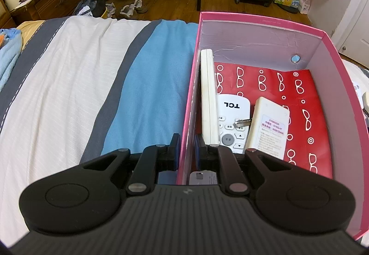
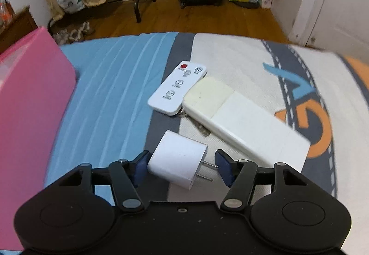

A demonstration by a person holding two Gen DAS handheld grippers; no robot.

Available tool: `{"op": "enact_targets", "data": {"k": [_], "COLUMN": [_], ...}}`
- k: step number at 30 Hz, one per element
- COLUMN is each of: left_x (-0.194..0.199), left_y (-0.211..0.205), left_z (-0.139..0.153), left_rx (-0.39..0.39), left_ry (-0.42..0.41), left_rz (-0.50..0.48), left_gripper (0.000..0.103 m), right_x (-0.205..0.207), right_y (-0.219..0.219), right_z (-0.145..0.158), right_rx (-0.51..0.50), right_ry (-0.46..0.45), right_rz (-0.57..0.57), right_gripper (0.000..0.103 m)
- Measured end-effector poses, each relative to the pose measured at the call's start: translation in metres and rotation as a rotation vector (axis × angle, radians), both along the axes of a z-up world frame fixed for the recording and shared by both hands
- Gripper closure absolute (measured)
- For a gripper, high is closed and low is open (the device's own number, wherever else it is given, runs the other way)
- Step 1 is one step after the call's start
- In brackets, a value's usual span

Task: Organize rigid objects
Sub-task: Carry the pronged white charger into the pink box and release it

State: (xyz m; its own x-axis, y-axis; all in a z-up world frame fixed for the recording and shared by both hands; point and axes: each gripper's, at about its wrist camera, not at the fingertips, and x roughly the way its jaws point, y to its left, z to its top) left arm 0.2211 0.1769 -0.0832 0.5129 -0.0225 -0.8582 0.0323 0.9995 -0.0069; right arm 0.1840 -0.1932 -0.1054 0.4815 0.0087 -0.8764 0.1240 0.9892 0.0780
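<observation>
Right hand-held gripper (image 2: 182, 166): jaws apart, charger (image 2: 177, 161) lodged between them on the bed (image 2: 110, 98), prongs rightward, unclamped; left hand-held gripper (image 1: 187, 151) clamped on box (image 1: 189, 102) wall.

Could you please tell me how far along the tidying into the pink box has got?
Partly done. Done: the TCL remote, a cream remote and a white one on edge lie in the pink box, whose wall the left claw pinches. In hand: the open right claw straddles the white plug adapter. Left: the small remote and long remote.
</observation>
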Motion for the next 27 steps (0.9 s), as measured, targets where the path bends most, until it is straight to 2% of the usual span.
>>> {"op": "enact_targets", "data": {"k": [5, 11, 15, 19, 22, 25, 27], "left_x": [-0.001, 0.000, 0.000, 0.000, 0.001, 0.001, 0.000], "left_y": [0.001, 0.004, 0.004, 0.003, 0.004, 0.006, 0.007], "left_z": [0.000, -0.003, -0.002, -0.002, -0.002, -0.002, -0.003], "left_rx": [-0.007, -0.025, -0.021, -0.014, -0.022, -0.036, -0.043], "left_ry": [-0.004, 0.001, 0.001, 0.006, 0.007, 0.005, 0.001], "left_rz": [0.004, 0.016, 0.014, 0.007, 0.004, 0.004, 0.003], "left_gripper": [0.092, 0.092, 0.094, 0.094, 0.094, 0.094, 0.094], "right_x": [-0.015, -0.027, -0.042, -0.055, -0.057, -0.052, -0.044], "right_y": [0.003, 0.017, 0.028, 0.084, 0.131, 0.183, 0.211], "right_z": [0.008, 0.026, 0.053, 0.102, 0.124, 0.124, 0.112], "right_rx": [0.118, 0.161, 0.250, 0.179, 0.184, 0.135, 0.088], "right_ry": [-0.013, -0.091, -0.173, -0.295, -0.303, -0.280, -0.242], "right_rz": [-0.013, 0.006, 0.044, 0.249, 0.410, 0.555, 0.600], "right_gripper": [0.036, 0.036, 0.036, 0.036, 0.036, 0.036, 0.036]}}
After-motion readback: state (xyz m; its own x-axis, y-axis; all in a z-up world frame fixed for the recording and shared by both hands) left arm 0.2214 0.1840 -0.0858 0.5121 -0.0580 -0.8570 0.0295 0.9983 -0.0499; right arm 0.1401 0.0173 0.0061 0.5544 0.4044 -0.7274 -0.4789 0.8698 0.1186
